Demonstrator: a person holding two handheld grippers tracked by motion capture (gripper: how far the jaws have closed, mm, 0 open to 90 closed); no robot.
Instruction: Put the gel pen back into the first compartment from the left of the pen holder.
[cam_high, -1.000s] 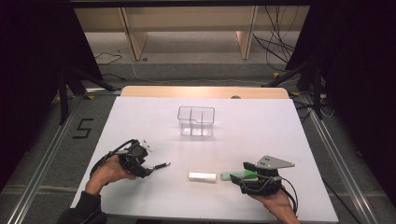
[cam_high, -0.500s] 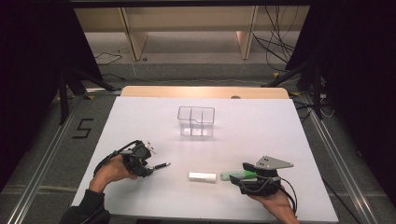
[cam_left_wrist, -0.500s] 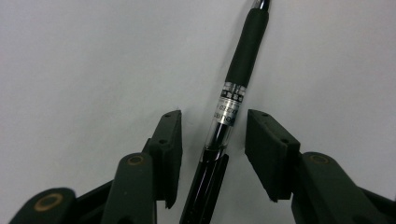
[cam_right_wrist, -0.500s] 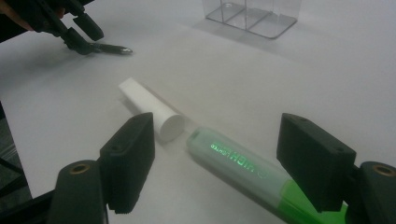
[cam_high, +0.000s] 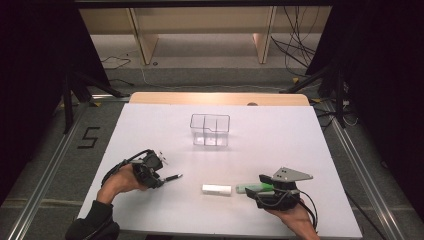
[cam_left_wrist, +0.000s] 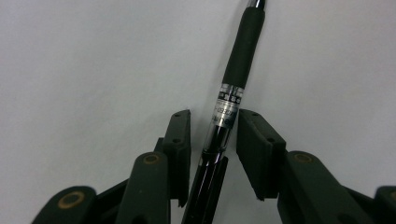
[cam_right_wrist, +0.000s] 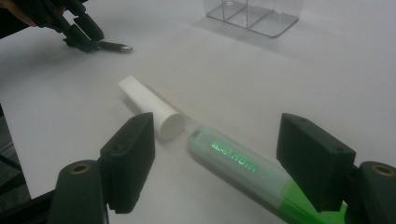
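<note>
On the white tabletop (cam_high: 280, 130), well behind both hands, stands the clear plastic two-compartment box (cam_high: 210, 129). The right gripper (cam_right_wrist: 219, 154) rests with its jaws wide apart around the pale green highlighter (cam_right_wrist: 243, 163), pads clear of it; a short white cylinder (cam_right_wrist: 152, 109) lies just beyond. The left gripper (cam_left_wrist: 214, 140) has just been closing on the black ballpoint pen (cam_left_wrist: 233, 88), which lies between its pads with narrow gaps either side.

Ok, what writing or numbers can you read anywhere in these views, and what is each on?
"5": dark floor mark left of the table.
Highlighter: pale print along the barrel, seen upside down, too blurred to read.
Pen: small print on the silver band and clear barrel, too small to read.
</note>
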